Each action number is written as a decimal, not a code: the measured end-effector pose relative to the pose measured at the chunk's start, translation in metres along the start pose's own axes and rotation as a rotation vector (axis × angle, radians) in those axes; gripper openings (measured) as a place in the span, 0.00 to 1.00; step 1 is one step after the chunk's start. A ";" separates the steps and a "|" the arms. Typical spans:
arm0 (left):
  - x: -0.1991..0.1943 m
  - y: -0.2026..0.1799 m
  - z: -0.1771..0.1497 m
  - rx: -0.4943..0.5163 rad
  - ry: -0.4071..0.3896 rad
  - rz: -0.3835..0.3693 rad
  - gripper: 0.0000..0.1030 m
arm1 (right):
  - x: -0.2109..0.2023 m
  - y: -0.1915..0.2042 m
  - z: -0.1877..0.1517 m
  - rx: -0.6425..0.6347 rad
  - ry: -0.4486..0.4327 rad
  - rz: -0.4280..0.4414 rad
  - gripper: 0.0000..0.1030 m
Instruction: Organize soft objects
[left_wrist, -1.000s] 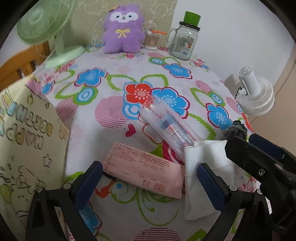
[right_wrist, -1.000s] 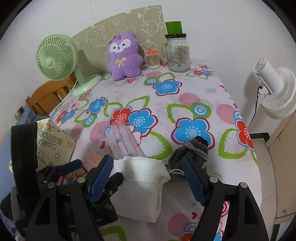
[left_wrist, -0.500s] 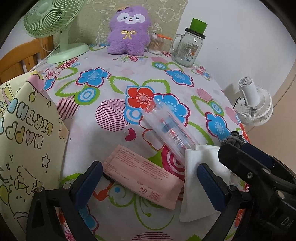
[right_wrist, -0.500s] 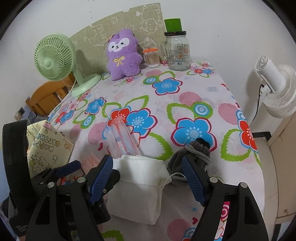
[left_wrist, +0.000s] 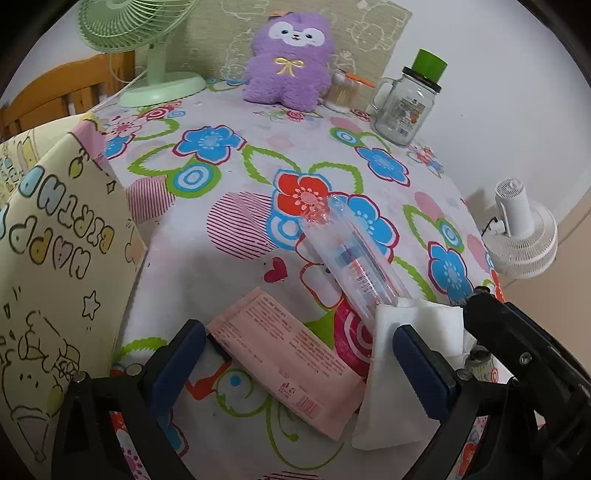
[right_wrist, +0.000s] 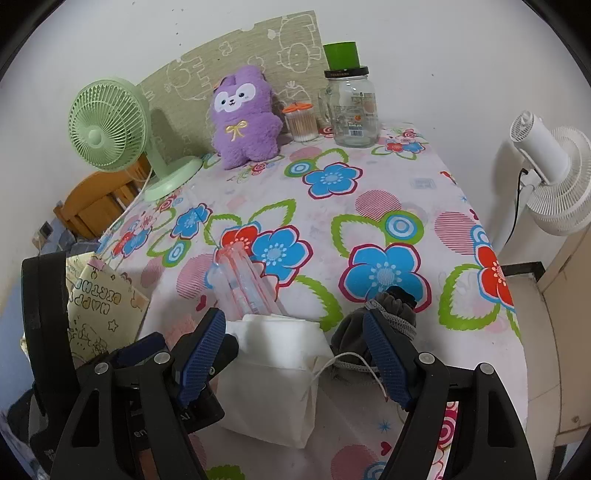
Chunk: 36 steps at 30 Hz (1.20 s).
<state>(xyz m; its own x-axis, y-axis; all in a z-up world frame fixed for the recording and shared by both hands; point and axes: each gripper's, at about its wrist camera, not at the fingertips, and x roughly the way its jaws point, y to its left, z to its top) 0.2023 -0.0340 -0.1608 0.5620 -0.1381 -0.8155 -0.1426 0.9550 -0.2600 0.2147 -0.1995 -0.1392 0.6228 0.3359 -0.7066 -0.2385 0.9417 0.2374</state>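
White pouch (right_wrist: 273, 384) flat on floral cloth (right_wrist: 369, 206), between right tongs (right_wrist: 295, 354) blue pads, untouched; jaws spread wide. Grey pouch (right_wrist: 354, 332) just behind right pad. Left tongs (left_wrist: 299, 365) also spread, straddling pink pack (left_wrist: 284, 358), not pinching. Clear tube (left_wrist: 351, 258) just ahead, end against white pouch. Purple plush (right_wrist: 243, 118), jar (right_wrist: 351, 107), green fan (right_wrist: 110, 129) far ahead. Birthday bag (left_wrist: 55, 258) left.
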 end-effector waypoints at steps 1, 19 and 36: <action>0.000 0.000 -0.001 -0.007 -0.005 0.004 0.99 | 0.001 0.000 0.000 0.002 0.000 0.001 0.77; -0.016 0.020 -0.010 -0.174 -0.059 0.041 0.64 | 0.011 -0.003 -0.003 0.019 0.019 0.017 0.80; -0.008 0.009 -0.006 -0.147 -0.055 0.050 0.78 | 0.008 -0.023 -0.008 0.065 0.013 0.072 0.80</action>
<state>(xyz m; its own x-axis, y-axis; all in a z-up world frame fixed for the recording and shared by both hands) 0.1916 -0.0263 -0.1597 0.5941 -0.0729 -0.8011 -0.2868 0.9113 -0.2956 0.2191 -0.2183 -0.1554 0.5957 0.4024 -0.6951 -0.2329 0.9148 0.3300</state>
